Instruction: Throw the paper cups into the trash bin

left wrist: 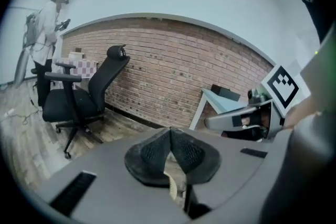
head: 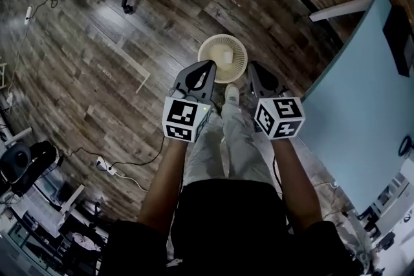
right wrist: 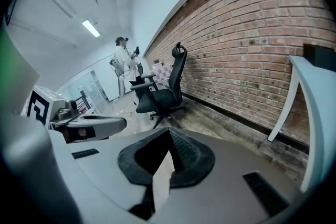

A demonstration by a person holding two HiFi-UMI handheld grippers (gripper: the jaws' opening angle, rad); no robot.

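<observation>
Both tongs closed, L tongs (head: 208,64) & R tongs (head: 253,65) above trash bin (head: 215,40), paper cup (head: 224,56) inside

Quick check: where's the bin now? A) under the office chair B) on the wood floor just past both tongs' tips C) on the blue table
B: the round cream bin stands on the wood floor, just beyond the tips of the left tongs and right tongs.

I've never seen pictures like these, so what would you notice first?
The left gripper and right gripper, each with a black-and-white marker cube, sit side by side in the middle of the head view. Just beyond their tips a round cream trash bin stands on the wooden floor, something white inside. A pale blue table fills the right edge.
</observation>
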